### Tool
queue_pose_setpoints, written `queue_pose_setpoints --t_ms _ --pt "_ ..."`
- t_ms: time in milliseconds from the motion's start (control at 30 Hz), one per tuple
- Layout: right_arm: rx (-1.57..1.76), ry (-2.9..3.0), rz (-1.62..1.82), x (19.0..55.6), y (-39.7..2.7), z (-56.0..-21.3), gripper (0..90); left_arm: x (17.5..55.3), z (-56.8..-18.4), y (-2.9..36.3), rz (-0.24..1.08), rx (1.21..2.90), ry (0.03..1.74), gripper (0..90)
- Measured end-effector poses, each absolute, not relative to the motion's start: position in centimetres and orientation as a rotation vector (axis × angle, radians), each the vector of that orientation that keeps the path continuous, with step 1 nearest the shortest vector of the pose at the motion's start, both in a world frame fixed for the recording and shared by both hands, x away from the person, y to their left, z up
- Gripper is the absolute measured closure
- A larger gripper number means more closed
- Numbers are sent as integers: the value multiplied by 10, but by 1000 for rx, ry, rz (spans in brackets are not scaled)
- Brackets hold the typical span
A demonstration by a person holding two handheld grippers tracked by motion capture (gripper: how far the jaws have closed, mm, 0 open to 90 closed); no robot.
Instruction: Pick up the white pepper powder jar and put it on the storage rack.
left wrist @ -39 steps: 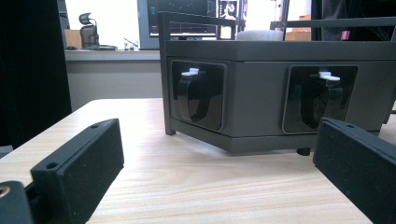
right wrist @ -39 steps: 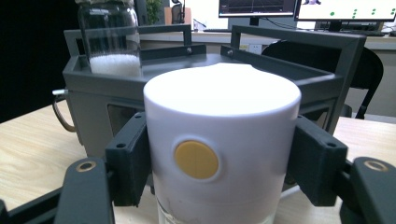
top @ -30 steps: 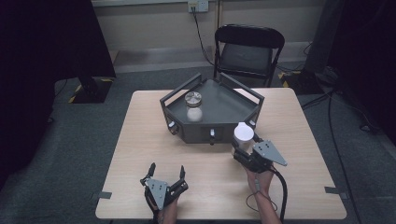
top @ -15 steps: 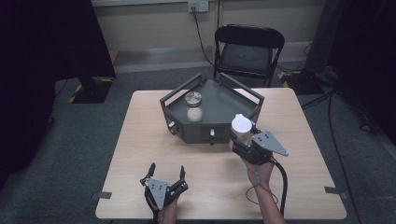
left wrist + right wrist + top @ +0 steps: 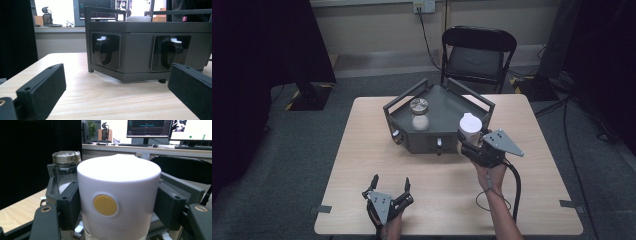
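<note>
My right gripper is clamped on a white-lidded container, one black jaw pressed against each side of its cap. In the right gripper view that container sits upright between my jaws, a round yellow disc on the side of its white lid facing the camera. From the high view I hold it off the surface, right at the front right corner of the dark grey tray that stands in the middle of the wooden surface.

Inside the tray stands a glass jar with a metal lid, towards its left side and well apart from the container I carry. In the right gripper view the jar shows behind and to the left of the white lid, with something white in its lower part.

My left gripper rests low near the front edge of the surface, its jaws spread wide with nothing between them. In the left gripper view the tray's front wall faces me, with two recessed black clasps.

A black folding chair stands behind the surface.
</note>
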State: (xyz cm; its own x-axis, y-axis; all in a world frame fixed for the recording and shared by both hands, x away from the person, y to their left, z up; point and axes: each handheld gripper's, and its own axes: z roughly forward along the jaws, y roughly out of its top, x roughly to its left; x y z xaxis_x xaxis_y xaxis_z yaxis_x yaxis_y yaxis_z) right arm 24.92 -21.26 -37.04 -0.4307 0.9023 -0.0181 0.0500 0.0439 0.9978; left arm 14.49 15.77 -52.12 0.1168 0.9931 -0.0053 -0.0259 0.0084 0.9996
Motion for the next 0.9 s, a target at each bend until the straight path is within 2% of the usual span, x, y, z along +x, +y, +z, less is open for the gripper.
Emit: queue_pose_setpoints --t_ms 900 --pt "956 1578 1441 290 -185 -341 304 145 -521 158 1130 1237 1107 8"
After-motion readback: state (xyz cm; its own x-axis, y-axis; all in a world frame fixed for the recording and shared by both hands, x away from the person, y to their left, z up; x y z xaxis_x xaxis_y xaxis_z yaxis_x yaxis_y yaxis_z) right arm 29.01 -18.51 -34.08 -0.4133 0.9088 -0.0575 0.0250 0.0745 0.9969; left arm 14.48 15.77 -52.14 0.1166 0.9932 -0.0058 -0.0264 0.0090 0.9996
